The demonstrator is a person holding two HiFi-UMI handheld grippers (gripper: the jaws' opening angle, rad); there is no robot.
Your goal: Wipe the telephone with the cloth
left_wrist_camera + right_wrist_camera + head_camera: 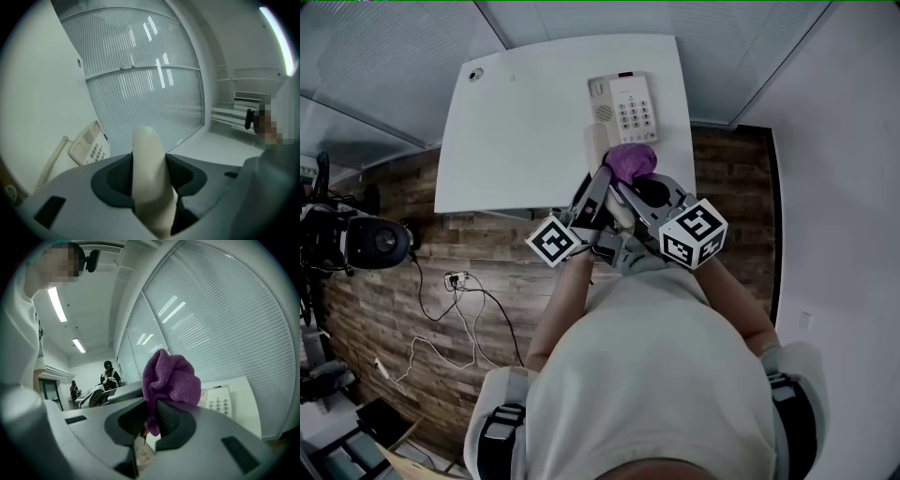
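Observation:
The cream telephone base (624,106) with its keypad lies at the far right of the white table (516,141). Its handset (597,148) is off the base, and my left gripper (600,183) is shut on it near the table's front edge. In the left gripper view the handset (146,150) stands upright between the pads, with the base (89,149) and the cord (50,163) down to the left. My right gripper (635,186) is shut on a bunched purple cloth (630,161), which sits against the handset. In the right gripper view the cloth (171,378) bulges above the jaws, with the base (218,401) behind it.
A small round fitting (475,74) sits at the table's far left corner. Ribbed glass partitions surround the table. On the wood floor to the left are cables (455,309) and camera gear (361,242). Other people (108,373) stand far off in the right gripper view.

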